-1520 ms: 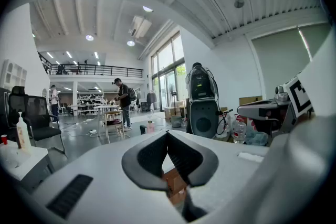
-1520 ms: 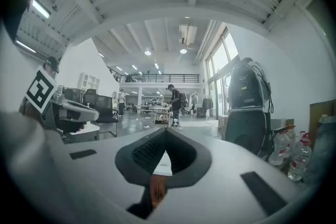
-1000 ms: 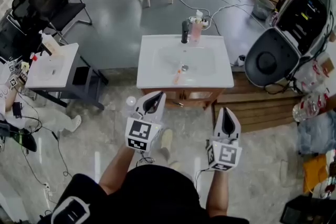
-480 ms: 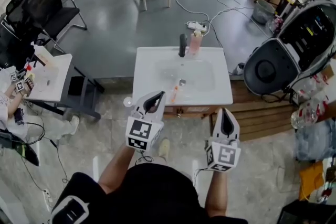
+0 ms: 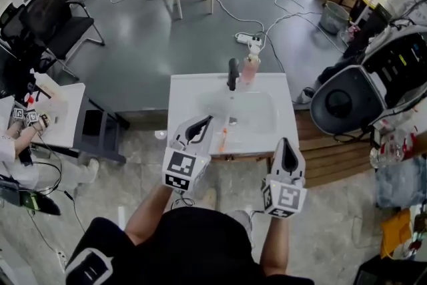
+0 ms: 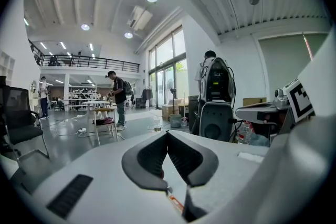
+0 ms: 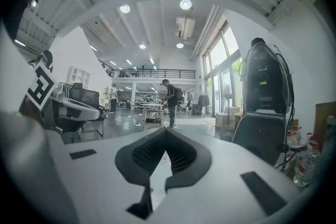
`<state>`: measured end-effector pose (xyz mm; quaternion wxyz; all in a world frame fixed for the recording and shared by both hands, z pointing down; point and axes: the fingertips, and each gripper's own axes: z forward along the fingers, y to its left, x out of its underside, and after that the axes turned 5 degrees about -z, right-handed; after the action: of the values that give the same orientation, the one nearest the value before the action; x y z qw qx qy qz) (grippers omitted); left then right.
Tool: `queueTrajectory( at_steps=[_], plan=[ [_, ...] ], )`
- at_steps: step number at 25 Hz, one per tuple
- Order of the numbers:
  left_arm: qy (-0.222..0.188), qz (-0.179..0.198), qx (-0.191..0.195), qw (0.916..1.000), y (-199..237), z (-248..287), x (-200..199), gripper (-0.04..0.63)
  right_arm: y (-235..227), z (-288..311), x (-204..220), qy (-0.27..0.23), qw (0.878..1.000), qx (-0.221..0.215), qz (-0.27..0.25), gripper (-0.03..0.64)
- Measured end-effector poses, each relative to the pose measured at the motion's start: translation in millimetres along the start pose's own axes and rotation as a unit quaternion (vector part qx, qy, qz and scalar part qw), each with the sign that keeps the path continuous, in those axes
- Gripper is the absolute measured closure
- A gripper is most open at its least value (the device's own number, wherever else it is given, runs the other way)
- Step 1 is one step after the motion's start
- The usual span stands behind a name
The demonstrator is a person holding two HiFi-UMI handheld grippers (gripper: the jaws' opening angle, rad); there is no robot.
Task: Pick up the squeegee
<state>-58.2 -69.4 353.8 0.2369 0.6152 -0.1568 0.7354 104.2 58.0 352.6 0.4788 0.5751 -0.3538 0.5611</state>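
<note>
A small orange-handled squeegee (image 5: 222, 137) lies on the front rim of the white washbasin (image 5: 181, 95); in the left gripper view it shows as an orange strip (image 6: 176, 203) low between the jaws. My left gripper (image 5: 200, 125) is shut and empty, its tip over the basin's front edge just left of the squeegee. My right gripper (image 5: 285, 147) is also shut and empty, held just short of the basin's right front corner. Both point about level toward the basin, as the left gripper (image 6: 167, 134) and the right gripper (image 7: 166, 129) show in their own views.
A black faucet (image 5: 232, 73) and a pink bottle (image 5: 250, 68) stand at the basin's back. A large grey machine (image 5: 373, 87) on a wooden platform (image 5: 333, 153) is to the right. A white side table (image 5: 67, 113) and black chair (image 5: 57, 20) are left. Cables cross the floor.
The basin has come closer to me in the head view; both grippers went forward, and the left one now overlaps its front edge. Both stay shut.
</note>
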Motion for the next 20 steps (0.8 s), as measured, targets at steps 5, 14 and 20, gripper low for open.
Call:
queueTrajectory(
  at_steps=[5, 14, 20],
  plan=[
    [0.004, 0.000, 0.004, 1.0000, 11, 22, 3, 0.594, -1, 25, 6, 0.001, 1.000, -0.001, 0.000, 0.618],
    [0.021, -0.011, -0.028, 0.9993, 32, 74, 12, 0.594, -19, 91, 26, 0.014, 0.999, -0.035, 0.006, 0.618],
    [0.055, -0.031, -0.074, 0.9953, 46, 116, 37, 0.594, -35, 150, 52, 0.035, 0.996, -0.081, 0.014, 0.618]
  ],
)
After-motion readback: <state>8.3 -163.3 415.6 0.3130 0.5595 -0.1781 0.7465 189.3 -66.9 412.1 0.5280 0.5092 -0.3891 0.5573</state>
